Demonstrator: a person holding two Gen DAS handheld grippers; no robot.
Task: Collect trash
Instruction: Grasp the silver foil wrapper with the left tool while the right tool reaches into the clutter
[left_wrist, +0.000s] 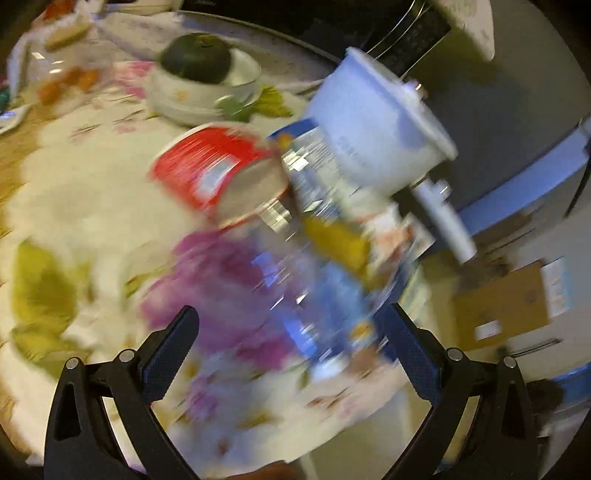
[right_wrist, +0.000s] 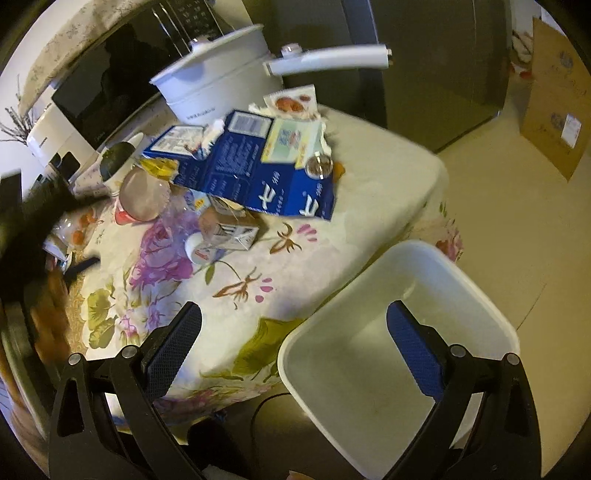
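Observation:
Trash lies on a floral tablecloth (right_wrist: 388, 184): a flattened blue carton (right_wrist: 255, 173), a small brown milk box (right_wrist: 231, 229), a white cup on its side (right_wrist: 197, 249), a red cup with a grey lid (right_wrist: 142, 194) and a torn snack wrapper (right_wrist: 293, 101). In the blurred left wrist view the red cup (left_wrist: 207, 170) and a clear plastic bottle (left_wrist: 295, 258) lie ahead of my left gripper (left_wrist: 291, 319), which is open and holds nothing. My right gripper (right_wrist: 293, 321) is open too, above the table's near corner and a white bin (right_wrist: 406, 280).
A white pot with a long handle (right_wrist: 221, 88) stands at the table's far edge, by a dark oven (right_wrist: 122, 74). A bowl holding a dark green fruit (left_wrist: 199, 74) sits further back. A cardboard box (right_wrist: 554, 99) leans on the floor at right.

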